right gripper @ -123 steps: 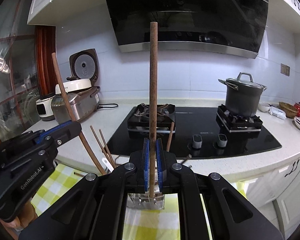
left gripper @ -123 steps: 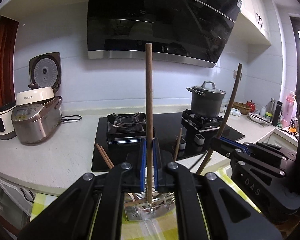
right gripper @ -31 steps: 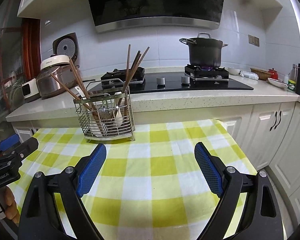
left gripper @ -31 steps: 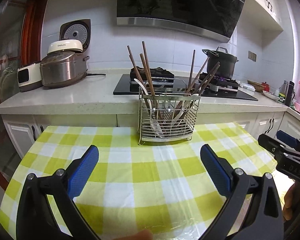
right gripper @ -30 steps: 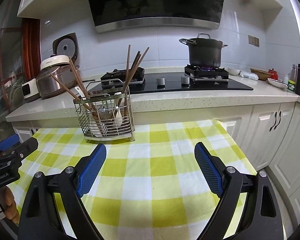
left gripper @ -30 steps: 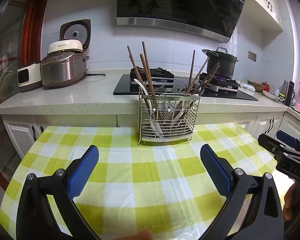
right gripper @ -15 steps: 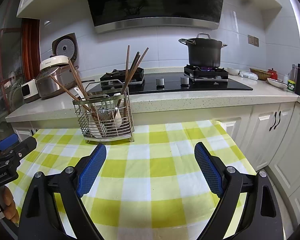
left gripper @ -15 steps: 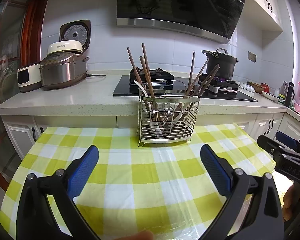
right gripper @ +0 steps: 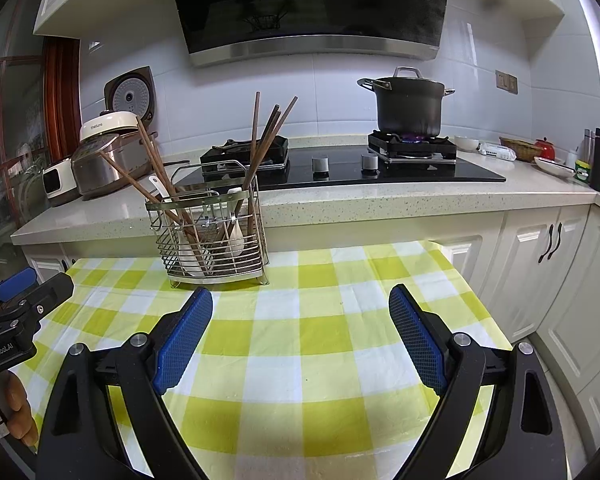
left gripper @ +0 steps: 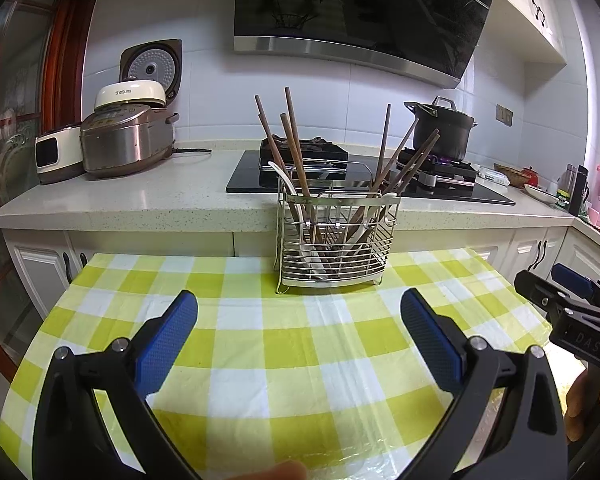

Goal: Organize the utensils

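Both grippers now empty, wide

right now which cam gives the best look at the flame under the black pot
The right wrist view: the blue flame shows clearly under the black pot, with the burner unobstructed. In the left wrist view the pot sits behind the chopsticks in the wire caddy, and only a faint purple glow shows.

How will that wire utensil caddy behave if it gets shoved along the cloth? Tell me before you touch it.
The wire caddy looks light and open-framed, so it would probably slide easily. Tall chopsticks lean well above its rim, so a high push may tip it. The checked cloth looks loose and may bunch under its feet.
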`<state>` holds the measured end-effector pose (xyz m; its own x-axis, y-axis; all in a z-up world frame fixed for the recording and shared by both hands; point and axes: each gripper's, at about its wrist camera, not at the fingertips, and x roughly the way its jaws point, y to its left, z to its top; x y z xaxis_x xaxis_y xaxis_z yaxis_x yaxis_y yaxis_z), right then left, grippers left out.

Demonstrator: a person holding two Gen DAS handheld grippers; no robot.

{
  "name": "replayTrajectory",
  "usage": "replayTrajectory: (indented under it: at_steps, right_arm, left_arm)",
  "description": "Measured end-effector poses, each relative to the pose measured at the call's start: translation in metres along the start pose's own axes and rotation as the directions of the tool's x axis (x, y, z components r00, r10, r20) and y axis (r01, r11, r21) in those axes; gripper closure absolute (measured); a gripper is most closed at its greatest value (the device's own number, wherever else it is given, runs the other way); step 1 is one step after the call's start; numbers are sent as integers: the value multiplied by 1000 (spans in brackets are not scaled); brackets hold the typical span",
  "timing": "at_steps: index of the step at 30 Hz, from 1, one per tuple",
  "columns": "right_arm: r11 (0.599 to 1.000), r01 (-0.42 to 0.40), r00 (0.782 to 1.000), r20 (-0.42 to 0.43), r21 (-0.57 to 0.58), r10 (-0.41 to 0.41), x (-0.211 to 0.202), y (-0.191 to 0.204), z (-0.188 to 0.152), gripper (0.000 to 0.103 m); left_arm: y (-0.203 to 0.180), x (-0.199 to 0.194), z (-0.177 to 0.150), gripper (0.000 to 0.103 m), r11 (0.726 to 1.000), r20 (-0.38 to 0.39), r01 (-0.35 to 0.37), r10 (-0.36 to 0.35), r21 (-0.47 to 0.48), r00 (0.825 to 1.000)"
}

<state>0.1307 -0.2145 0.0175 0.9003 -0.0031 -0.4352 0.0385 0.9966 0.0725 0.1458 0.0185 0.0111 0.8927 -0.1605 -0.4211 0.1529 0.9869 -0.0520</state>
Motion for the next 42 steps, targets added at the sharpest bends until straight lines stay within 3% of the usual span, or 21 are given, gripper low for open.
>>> replayTrajectory:
  at_steps: [42]
  right_arm:
    - [1000, -6, 1000, -5, -2, 6, -1, 2, 0, 19]
  left_arm:
    - [-5, 1, -1, 5, 1000, 0, 4, -4, 15, 1000]
